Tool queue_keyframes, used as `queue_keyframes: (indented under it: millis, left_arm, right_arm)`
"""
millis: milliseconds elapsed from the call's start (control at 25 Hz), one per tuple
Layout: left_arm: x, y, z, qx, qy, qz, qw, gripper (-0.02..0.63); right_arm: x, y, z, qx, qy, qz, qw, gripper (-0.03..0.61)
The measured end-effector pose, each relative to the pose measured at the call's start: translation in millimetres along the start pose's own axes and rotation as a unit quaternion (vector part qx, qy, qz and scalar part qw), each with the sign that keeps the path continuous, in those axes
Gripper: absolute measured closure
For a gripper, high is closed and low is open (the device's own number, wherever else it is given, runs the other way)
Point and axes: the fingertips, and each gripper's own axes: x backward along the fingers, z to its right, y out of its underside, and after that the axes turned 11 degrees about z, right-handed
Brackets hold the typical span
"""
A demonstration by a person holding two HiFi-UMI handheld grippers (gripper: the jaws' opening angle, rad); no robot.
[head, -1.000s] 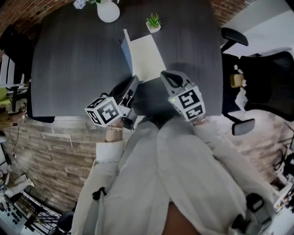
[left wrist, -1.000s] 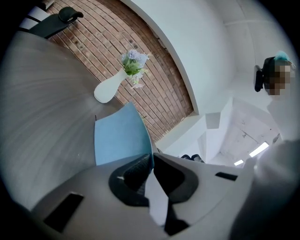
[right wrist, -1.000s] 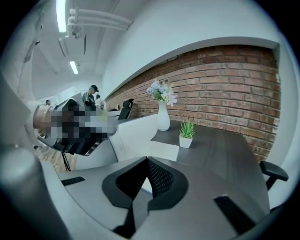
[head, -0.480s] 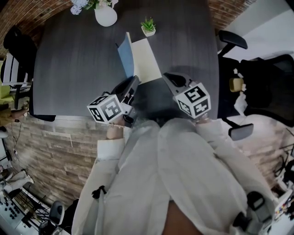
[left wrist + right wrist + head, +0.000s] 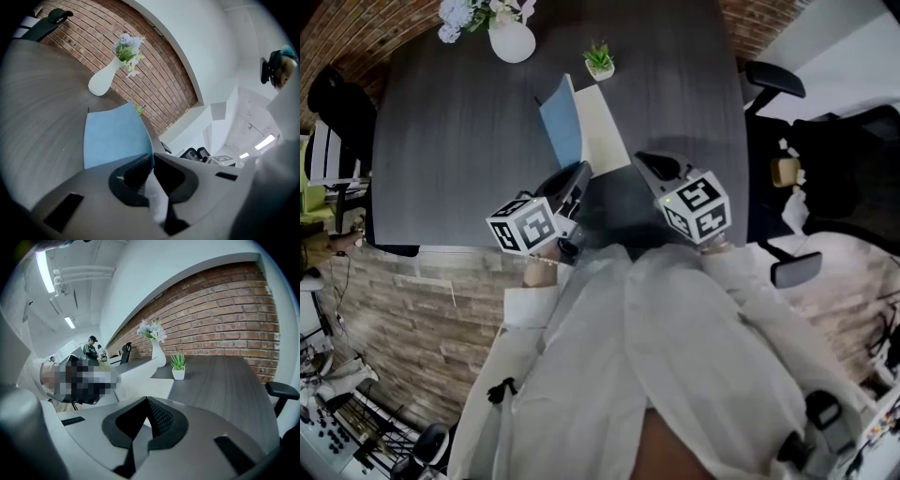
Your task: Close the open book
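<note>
Found book (image 5: 602, 131) lengthwise toward plant (image 5: 599, 60), blue cover (image 5: 562, 127) raised, pinched in left gripper (image 5: 580, 172); right gripper (image 5: 644, 161) pressed shut, empty; table (image 5: 450, 141) room leftward.

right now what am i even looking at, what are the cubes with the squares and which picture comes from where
No robot here: a person holds a tool in each hand, each ending in a two-jaw claw. The patterned cube on each is part of it. The top-down picture comes from a camera on the person's head; the other two come from cameras riding on the claws. On the dark table are an open book, a white vase of flowers and a small potted plant. The left claw is pinched on the book's raised blue cover. The right claw is shut and empty.
</note>
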Motion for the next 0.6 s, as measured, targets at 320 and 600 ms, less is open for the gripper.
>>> queue_keyframes:
  millis: [320, 600]
  left_arm:
    - [-14, 9, -1, -0.003, 0.009, -0.031, 0.9995, 0.588]
    - [-29, 24, -2, 0.005, 0.013, -0.055, 0.9984, 0.586]
  right_arm:
    - [-8, 16, 9, -0.015, 0.006, -0.013, 1.0, 0.574]
    - [-8, 23, 17, -0.038, 0.019, -0.01, 0.999, 0.574]
